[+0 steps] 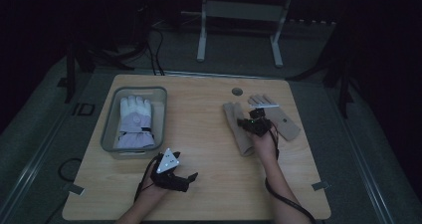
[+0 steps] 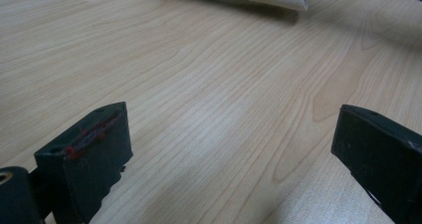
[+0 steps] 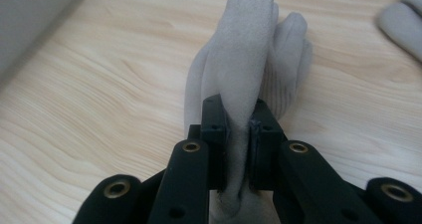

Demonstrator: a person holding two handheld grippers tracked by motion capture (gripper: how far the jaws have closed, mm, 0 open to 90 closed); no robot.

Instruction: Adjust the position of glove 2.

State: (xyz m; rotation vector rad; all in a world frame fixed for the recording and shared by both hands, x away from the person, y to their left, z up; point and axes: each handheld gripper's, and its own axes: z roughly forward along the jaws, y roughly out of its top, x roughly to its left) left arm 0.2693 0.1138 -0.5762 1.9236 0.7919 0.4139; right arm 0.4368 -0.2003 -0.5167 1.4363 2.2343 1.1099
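While my right claw pinched the beige glove, its cuff lay hidden; my left claw gaped empty.

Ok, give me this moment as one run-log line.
right gripper: shut on beige glove | left gripper: open, nothing between jaws, over table | white glove: in grey bin
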